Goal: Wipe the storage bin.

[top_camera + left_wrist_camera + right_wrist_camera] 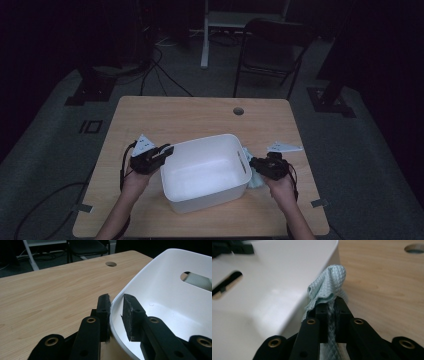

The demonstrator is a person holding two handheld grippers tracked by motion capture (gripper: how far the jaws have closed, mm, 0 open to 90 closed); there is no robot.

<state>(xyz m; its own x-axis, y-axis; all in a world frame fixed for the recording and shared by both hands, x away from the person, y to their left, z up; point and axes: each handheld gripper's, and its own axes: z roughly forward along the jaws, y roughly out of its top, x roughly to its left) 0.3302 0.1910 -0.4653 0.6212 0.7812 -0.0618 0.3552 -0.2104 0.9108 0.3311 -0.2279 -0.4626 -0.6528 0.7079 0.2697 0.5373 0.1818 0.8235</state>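
Observation:
A white plastic bin (200,141) stands on the wooden table (175,115). My left gripper (166,150) grips the bin's left rim; in the left gripper view its jaws (116,298) straddle the rim of the bin (162,290), one pad outside, one inside. My right gripper (252,162) is at the bin's right wall, shut on a pale blue-green waffle cloth (255,181). In the right gripper view the cloth (332,280) bunches up above the closed right gripper (331,301), against the outer wall of the bin (274,277).
A round cable hole (238,111) sits near the table's far edge. The bin has a handle slot (241,162) in its right wall. A black folding chair (272,50) and cables stand on the floor beyond the table. Bare tabletop (50,290) lies left of the bin.

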